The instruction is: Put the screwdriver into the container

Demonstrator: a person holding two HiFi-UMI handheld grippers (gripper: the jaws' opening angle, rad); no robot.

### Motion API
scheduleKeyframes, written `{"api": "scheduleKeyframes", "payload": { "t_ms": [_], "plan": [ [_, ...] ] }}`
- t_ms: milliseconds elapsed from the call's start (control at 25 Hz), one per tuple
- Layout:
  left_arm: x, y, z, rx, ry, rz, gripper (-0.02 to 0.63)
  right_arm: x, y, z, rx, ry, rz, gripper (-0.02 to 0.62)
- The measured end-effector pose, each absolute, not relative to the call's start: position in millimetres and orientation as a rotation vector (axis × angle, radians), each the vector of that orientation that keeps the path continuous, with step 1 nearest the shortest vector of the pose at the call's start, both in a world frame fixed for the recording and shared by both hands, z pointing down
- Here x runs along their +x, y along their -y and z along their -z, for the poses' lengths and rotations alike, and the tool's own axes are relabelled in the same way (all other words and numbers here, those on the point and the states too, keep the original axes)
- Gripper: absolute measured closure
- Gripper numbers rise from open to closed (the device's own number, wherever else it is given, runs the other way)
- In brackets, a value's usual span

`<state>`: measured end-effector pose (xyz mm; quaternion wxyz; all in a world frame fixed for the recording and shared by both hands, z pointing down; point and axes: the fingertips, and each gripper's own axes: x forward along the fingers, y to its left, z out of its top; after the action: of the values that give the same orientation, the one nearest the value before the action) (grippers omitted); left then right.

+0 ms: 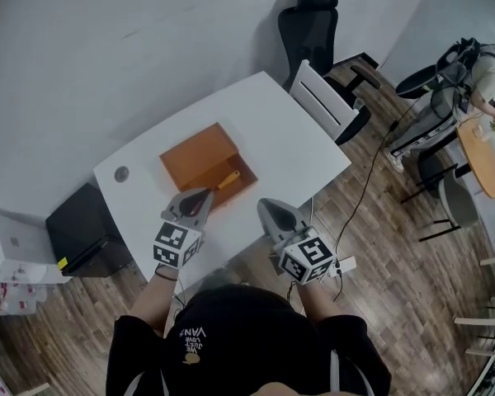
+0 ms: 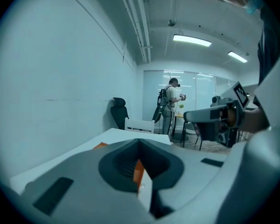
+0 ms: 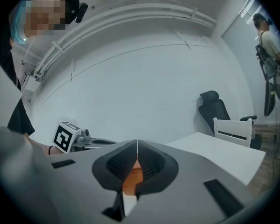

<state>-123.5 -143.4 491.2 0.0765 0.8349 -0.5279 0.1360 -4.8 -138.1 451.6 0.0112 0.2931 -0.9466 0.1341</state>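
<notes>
Cap: black cap [image 1: 231, 328] of the person fills the bottom of the head view, bent over the near edge of the counter [image 1: 264, 114].
Left gripper: the left gripper [image 1: 200, 200] has its jaws pressed fully together, and nothing shows between the pads. Its tip hangs at the near edge of the container, just beside the screwdriver's near end (whether it touches the shaft cannot be told).
Right gripper: the right gripper [image 1: 274, 210] is closed tip to tip and empty. It is held off the counter's near corner, apart from the container, probably because this job needs only one gripper.
Container: the orange container [image 1: 196, 155] stands open near the middle of the counter. Its lid is laid back toward the wall, so the tray faces up within easy reach.
Screwdriver: the screwdriver [image 1: 228, 180] lies slanted inside the tray. Its yellow-orange handle points to the far right and its thin end points toward the left gripper.
Through the jaws: both gripper views show only an orange patch behind the closed jaws (the container, by its colour).
Task state: judged done or all but done, since the tool rests in the tray and neither gripper visibly holds it.
Risk: drawing the left gripper back carelessly could nudge the tray's near wall.
Background: a white chair [image 1: 322, 97] stands at the far side of the counter.
</notes>
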Motion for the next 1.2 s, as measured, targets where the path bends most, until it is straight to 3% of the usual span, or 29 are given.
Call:
{"api": "scheduleKeyframes", "payload": {
  "t_ms": [1200],
  "plan": [
    [-118,64,-465,2.433,1.725,-0.215,0.592,-9,111,-453,0.807,2.96,-0.386,0.583]
  ]
}}
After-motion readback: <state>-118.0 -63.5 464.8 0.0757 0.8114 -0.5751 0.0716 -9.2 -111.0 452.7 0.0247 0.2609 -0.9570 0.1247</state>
